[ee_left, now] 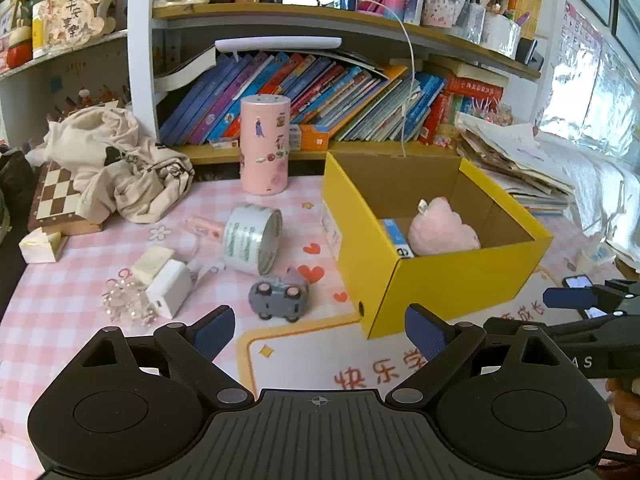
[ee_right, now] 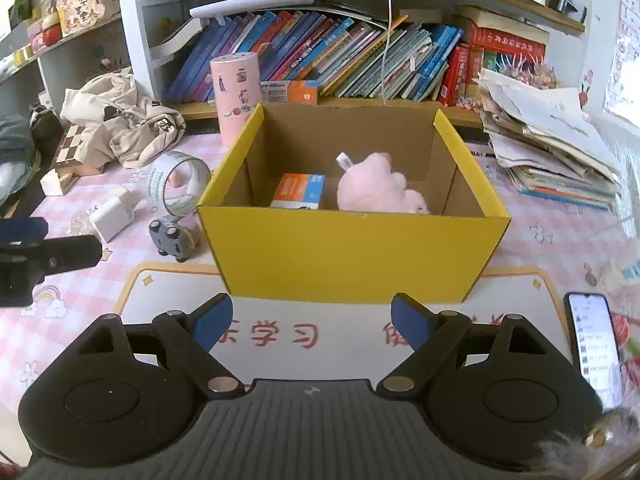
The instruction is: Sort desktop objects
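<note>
Setting: pink checked table (ee_left: 60, 292) under crowded bookshelves (ee_left: 320, 92), with a white mat (ee_right: 340, 340) at the near edge.
Far left, 9 o'clock: crumpled cream cloth (ee_left: 120, 168) over a chessboard (ee_left: 56, 200), close to the table's left edge.
Loose things left of the box, counted: one white charger (ee_left: 168, 292), one tape roll (ee_left: 252, 240) lying on its side, one grey toy car (ee_left: 278, 296), one pink cylinder (ee_left: 265, 144) upright at 12 o'clock.
Left claw (ee_left: 320, 332): jaws wide apart, nothing between them, above bare mat; toy car just beyond at 11 o'clock.
Yellow box (ee_right: 352, 252): open-topped, centre; holds one pink plush (ee_right: 376, 188) and one small orange-and-blue carton (ee_right: 300, 192), side by side.
Right claw (ee_right: 312, 320): jaws spread, empty, facing the box's near wall at 12 o'clock.
Open room: mat strip between claws and box.
Right, 3 o'clock: one paper stack (ee_right: 552, 152); one phone (ee_right: 596, 352) near the table edge.
</note>
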`<state>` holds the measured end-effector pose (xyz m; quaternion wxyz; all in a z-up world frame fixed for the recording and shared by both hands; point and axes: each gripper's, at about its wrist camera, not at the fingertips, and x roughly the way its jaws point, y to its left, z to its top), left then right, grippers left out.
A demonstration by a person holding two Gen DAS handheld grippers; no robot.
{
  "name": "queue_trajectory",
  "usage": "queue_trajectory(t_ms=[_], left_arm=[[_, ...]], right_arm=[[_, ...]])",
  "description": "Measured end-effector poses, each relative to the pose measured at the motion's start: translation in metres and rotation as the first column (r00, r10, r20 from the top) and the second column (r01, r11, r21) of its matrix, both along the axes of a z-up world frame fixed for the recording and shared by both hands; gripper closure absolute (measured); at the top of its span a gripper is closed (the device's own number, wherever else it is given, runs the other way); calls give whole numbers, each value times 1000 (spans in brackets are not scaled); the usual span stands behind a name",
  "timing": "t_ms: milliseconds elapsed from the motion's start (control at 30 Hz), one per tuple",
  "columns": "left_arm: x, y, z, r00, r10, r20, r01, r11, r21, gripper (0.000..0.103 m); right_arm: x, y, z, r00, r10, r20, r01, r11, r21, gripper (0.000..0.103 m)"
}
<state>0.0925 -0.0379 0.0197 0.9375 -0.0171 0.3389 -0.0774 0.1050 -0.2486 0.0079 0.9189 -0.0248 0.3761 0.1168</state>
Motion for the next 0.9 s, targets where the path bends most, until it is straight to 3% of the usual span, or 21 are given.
queue_trajectory(t_ms=[267,900], left_arm=[[-10,15,-3,999,-42,-22,43,999,23,9],[-25,53,-7,997,-58,-48,60,997,43,9]], right_arm=[[-10,17,-1,998,-49,-50,50,999,13,14],[-29,65,-8,997,-6,-75,6,1000,-10,14]])
